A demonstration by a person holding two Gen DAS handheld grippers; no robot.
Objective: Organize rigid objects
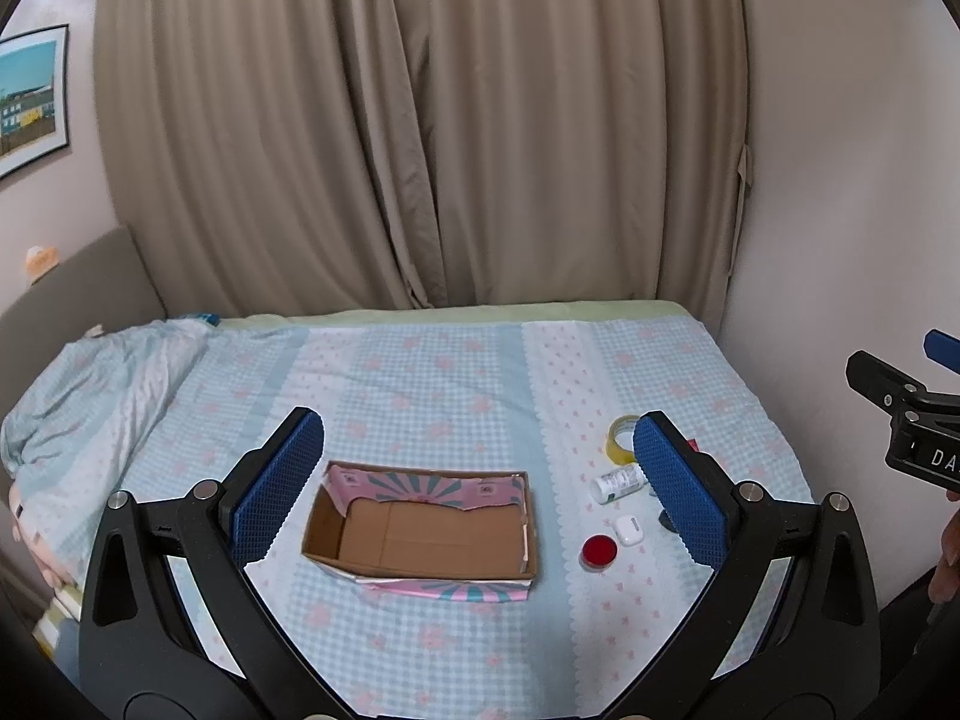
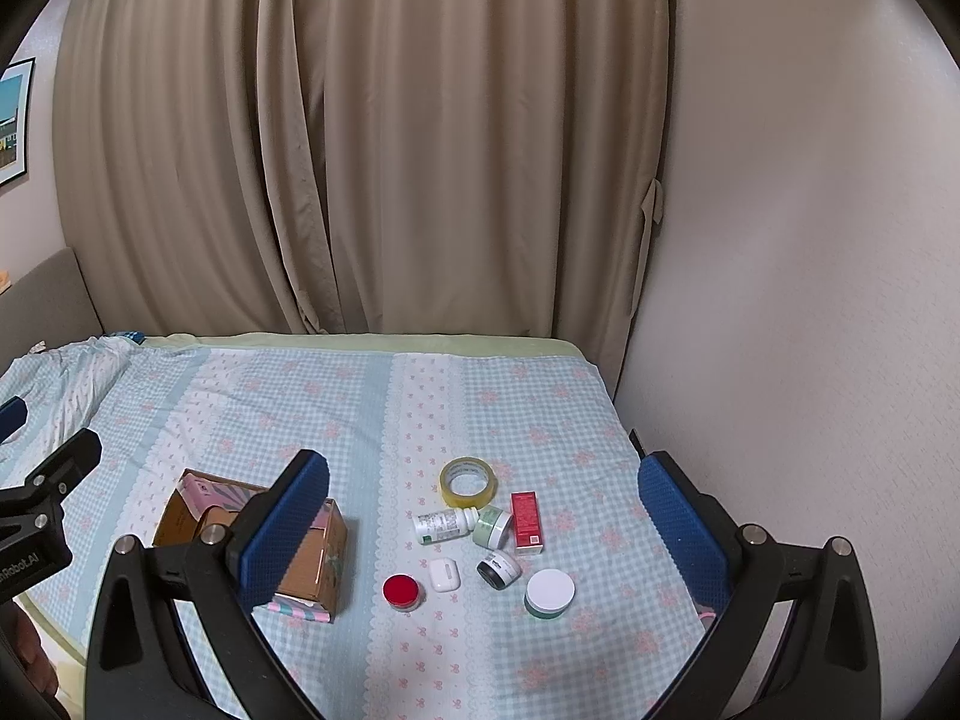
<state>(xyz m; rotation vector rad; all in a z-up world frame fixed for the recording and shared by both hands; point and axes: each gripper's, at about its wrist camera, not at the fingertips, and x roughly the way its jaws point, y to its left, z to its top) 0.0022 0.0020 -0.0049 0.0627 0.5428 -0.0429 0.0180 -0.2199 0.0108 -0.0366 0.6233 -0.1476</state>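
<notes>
Cardboard box [image 2: 300, 546] half hidden behind finger, red carton [image 1: 692, 444] barely visible

A bed [image 2: 336, 420] covered in a pale blue checked sheet with pink flowers stands against beige curtains [image 2: 360, 150]. The right gripper [image 2: 483, 516] hangs above it, blue-padded jaws spread wide with nothing between them. Below, a cluster of small items lies together: a roll of yellow tape [image 2: 468, 480] farthest, then a white bottle [image 2: 445, 525] on its side, a pale green jar [image 2: 492, 527] tipped over and a red box [image 2: 527, 523] lying flat. Nearer sit a red-lidded jar [image 2: 401, 591], a white earbud case [image 2: 443, 574], a small black-lidded jar [image 2: 498, 568] on its side and a white-lidded green jar [image 2: 549, 593]. To the left, an open cardboard box [image 2: 309, 564] sits partly behind the left finger. The left gripper [image 2: 36, 516] shows at the left edge.
</notes>
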